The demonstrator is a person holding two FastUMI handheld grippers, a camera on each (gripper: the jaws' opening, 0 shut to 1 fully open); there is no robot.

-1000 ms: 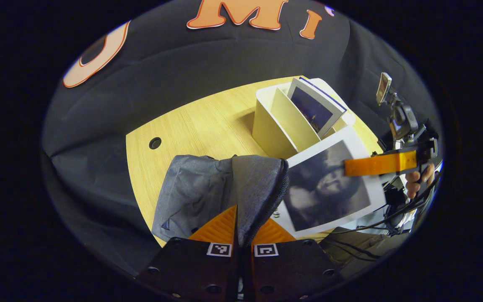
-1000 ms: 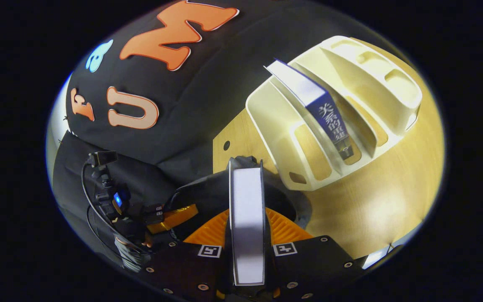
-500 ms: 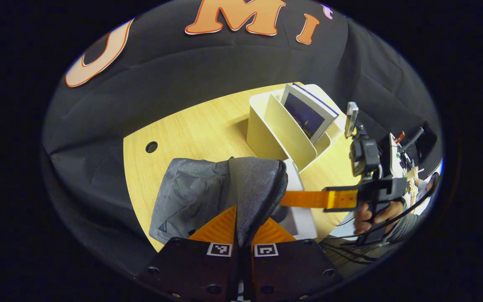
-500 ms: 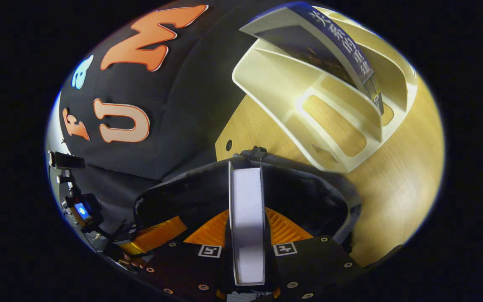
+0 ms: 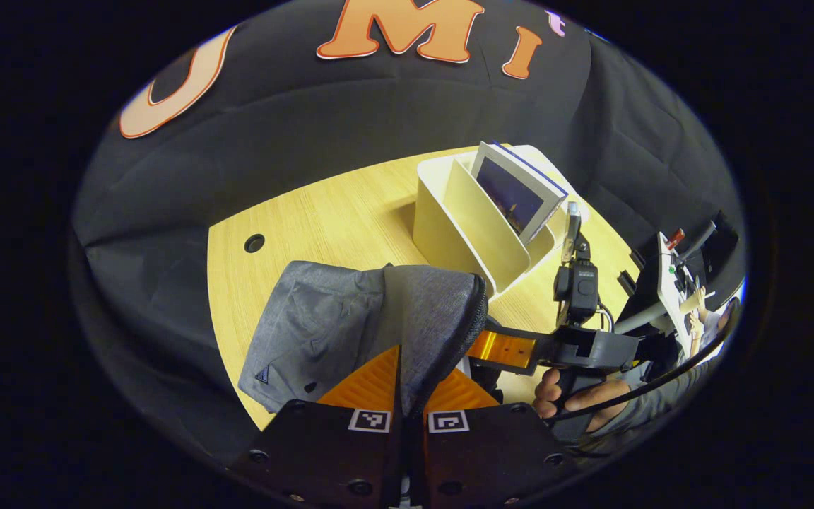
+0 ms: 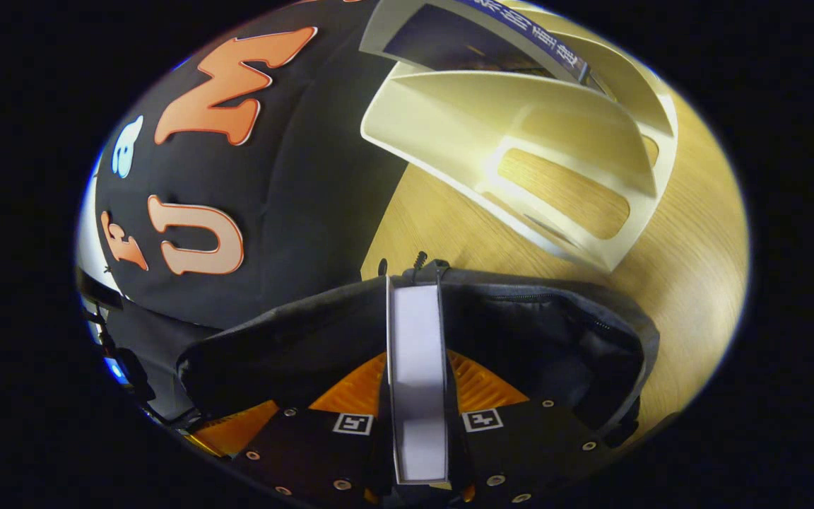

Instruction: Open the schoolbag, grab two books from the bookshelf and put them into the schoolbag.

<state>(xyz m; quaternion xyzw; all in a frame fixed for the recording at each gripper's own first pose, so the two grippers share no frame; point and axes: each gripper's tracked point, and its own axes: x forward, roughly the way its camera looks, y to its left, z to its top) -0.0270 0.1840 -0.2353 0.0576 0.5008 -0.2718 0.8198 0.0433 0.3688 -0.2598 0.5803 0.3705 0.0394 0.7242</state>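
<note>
The right gripper [image 6: 417, 396] is pinching a white-edged book [image 6: 415, 367] between its two fingers, and the book has gone down much deeper than it was a second ago. Back then its big dark picture cover showed beside the grey schoolbag [image 5: 350, 318]; now, in the left gripper view, the cover is hidden behind the bag's flap and only the right gripper's far end [image 5: 513, 350] and the hand [image 5: 576, 399] holding it show. In the right gripper view the bag's black mouth [image 6: 520, 332] has grown wide around the book, so I think the first book is almost all the way in. The left gripper [image 5: 407, 396] has its jaws squeezed shut on the bag's grey flap [image 5: 435, 318], holding the bag open on the wooden table [image 5: 322, 219]. The cream bookshelf [image 5: 463, 226] stands just behind the bag and has one more book [image 5: 516, 191] leaning in a slot. That blue book [image 6: 520, 42] has white writing down its spine, but it is too small and bent for me to read here. I can see no brand name on the bag. Next the right gripper should let go of its book and go back for the blue one.
</note>
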